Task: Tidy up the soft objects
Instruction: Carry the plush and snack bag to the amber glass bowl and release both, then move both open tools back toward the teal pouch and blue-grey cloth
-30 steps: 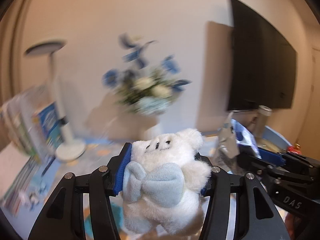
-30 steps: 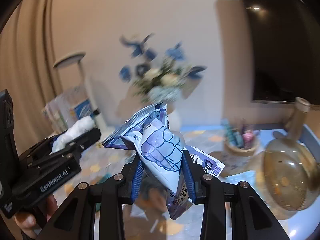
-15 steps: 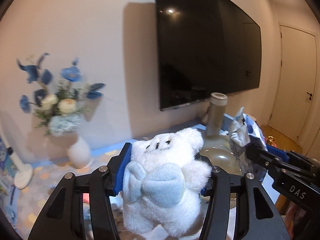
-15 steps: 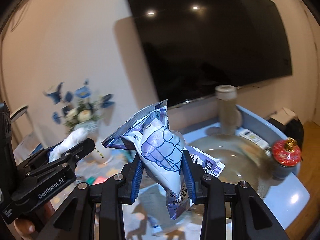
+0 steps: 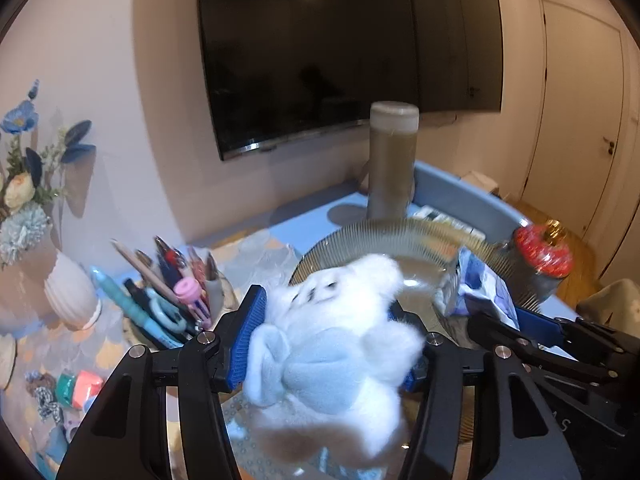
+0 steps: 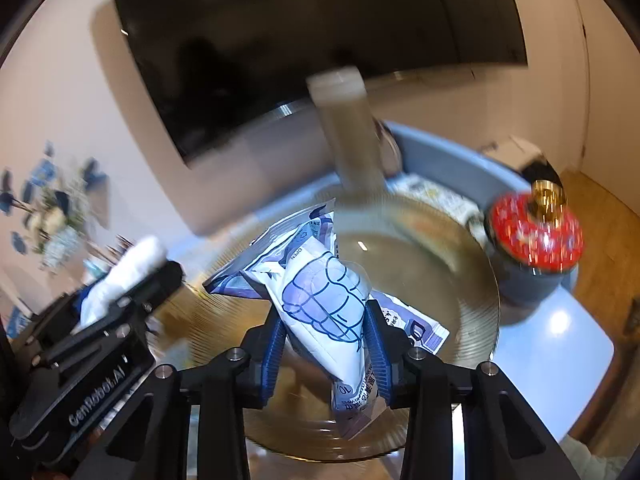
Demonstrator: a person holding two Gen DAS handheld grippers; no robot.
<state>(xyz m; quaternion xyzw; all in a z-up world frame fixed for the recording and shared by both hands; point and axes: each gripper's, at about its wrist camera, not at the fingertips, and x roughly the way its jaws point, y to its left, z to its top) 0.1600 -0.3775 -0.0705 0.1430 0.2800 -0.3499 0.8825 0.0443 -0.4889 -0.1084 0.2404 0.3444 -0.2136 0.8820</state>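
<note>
A small white plush bear with a pale blue bow (image 5: pixel 320 344) is clamped between the blue ribbed pads of the left gripper (image 5: pixel 326 344), whose jaws are parted only as far as the toy's body allows. The toy is carried in the air above a wide amber ribbed glass dish (image 5: pixel 404 230), over its near-left part. Just to the right, a crinkled white and purple snack packet (image 6: pixel 324 300) is pinched at its middle by the right gripper (image 6: pixel 326 344), the jaws being set narrowly on it, and it too is held above the same dish, whose rim (image 6: pixel 476 264) is seen behind it. Both ends of the packet stick out past the pads.

Behind the dish a tall brownish cylindrical bottle with a pale cap (image 5: pixel 392 160) is seen, and to its right a grey jar with a red patterned lid and gold knob (image 6: pixel 534 236). Left of the dish a holder crammed with pens, pencils and scissors (image 5: pixel 168 300) stands on the blue patterned table (image 5: pixel 264 240), with a white ribbed vase of blue and cream flowers (image 5: pixel 68 296) further left. A large black wall screen (image 5: pixel 340 48) fills the background.
</note>
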